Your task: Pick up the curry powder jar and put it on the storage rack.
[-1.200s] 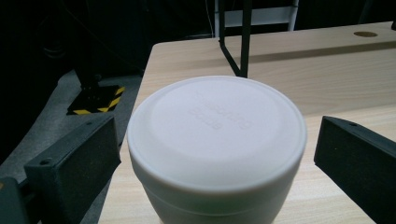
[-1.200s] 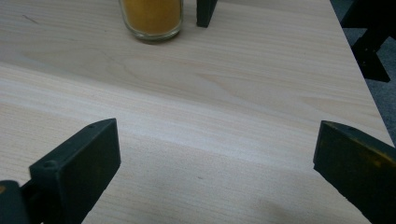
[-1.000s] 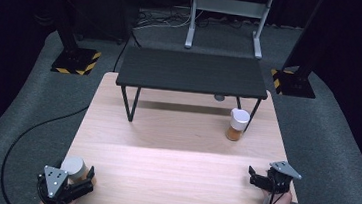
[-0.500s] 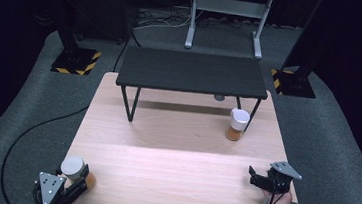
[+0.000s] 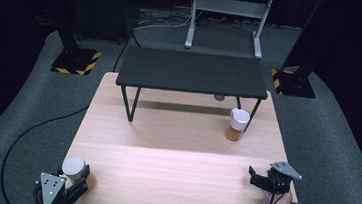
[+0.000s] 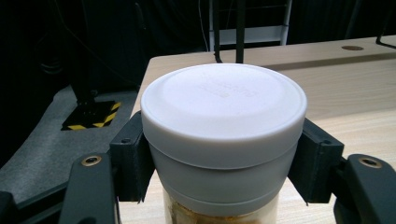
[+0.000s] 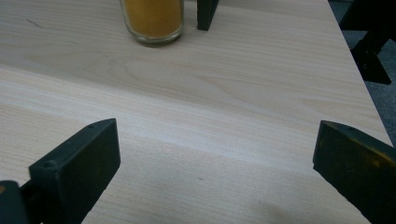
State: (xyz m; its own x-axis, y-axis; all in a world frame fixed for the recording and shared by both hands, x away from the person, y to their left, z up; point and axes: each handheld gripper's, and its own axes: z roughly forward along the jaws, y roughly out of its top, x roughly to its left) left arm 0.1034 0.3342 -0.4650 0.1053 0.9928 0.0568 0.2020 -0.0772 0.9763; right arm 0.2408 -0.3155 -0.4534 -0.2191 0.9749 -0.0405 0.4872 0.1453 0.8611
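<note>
We see a white-lidded jar (image 6: 223, 140) standing upright between the jaws of our left tongs (image 5: 67, 191), which press on it just under its broad, smooth lid; its clear glass shows pale brown contents. A second jar (image 5: 237, 124) of orange stuff, also white-lidded, stands well ahead of our right tongs (image 5: 257, 178).

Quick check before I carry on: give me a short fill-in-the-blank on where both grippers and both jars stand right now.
1. The left gripper has its fingers closed on a jar with a ____ lid.
2. The right gripper is ____, with nothing between its fingers.
3. The other jar stands beside a leg of the small ____ shelf.

Missing words: white; open; black
</note>
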